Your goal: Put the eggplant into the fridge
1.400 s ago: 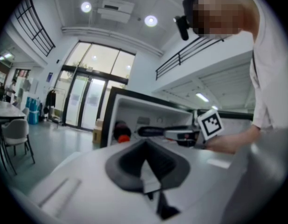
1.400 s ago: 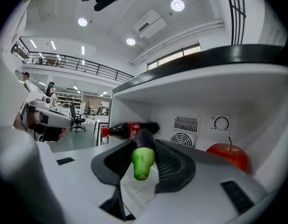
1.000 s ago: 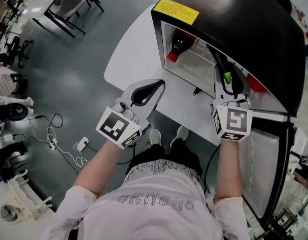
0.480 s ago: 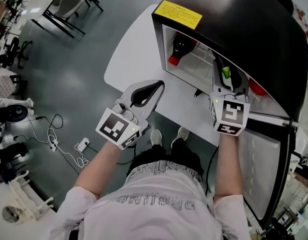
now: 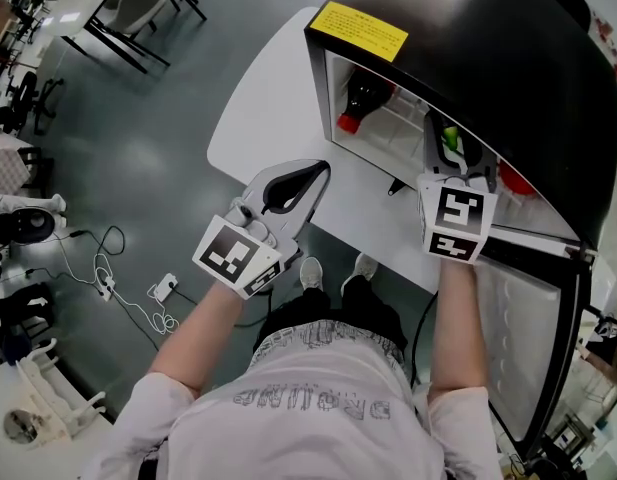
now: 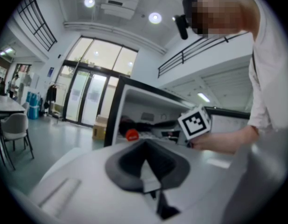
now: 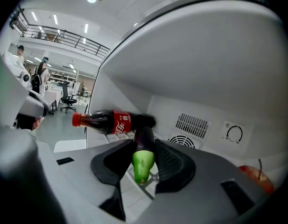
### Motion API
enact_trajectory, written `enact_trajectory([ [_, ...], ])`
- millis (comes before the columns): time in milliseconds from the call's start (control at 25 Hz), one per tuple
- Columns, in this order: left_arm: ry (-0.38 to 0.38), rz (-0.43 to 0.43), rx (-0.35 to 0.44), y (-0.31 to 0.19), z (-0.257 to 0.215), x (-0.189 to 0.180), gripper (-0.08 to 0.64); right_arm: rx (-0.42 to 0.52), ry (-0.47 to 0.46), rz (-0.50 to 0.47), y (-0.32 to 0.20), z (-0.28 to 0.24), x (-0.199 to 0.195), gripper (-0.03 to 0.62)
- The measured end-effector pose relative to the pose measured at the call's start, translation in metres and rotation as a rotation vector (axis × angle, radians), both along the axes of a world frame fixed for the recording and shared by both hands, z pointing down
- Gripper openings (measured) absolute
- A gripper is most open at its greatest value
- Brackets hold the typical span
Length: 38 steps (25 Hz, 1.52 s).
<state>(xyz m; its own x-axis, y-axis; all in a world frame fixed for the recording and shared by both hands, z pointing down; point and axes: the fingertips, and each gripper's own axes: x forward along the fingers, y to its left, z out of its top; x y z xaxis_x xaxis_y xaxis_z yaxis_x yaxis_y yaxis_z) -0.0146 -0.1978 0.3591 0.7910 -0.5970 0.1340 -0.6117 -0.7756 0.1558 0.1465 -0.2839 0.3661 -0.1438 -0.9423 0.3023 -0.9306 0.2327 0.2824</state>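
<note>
My right claw (image 7: 144,155) is clamped on the eggplant (image 7: 144,133), a pad on either flank. It lies along my jaws: the green cap points back at me and the dark body points straight ahead, into the fridge (image 5: 468,28). In the head view my claw's tips are at the open front, under the black top, so I judge the eggplant is already past the opening and held just above the wire shelf (image 7: 155,171), not resting on it.

What the next move turns on is the cola bottle (image 7: 111,122). It lies on its side across the shelf, crosswise to the eggplant, right at the eggplant's far tip. I cannot tell whether they touch. There is little room to go deeper, so I would lower rather than push forward, or the tip may roll the bottle. An apple (image 7: 256,176) sits well off to my right.

My left claw (image 5: 313,173) is closed on nothing, out over the counter (image 5: 268,98) in front of the fridge, clearly the farther of the two.
</note>
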Motion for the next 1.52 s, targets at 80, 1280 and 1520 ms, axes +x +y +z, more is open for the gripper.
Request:
enact_trajectory([
  [80,0.001,-0.001,0.001,-0.001,0.000,0.000,0.008,-0.011,0.023,-0.001,-0.001,0.003,-0.001,0.137],
  [1280,-0.002,0.006,0.014,0.021,-0.008,-0.001,0.008,0.012,0.032,-0.030,0.023,-0.007,-0.012,0.176],
  [1520,-0.001,0.006,0.027,0.032,-0.013,-0.002,0.008,0.039,0.018,-0.059,0.037,-0.018,-0.019,0.156],
])
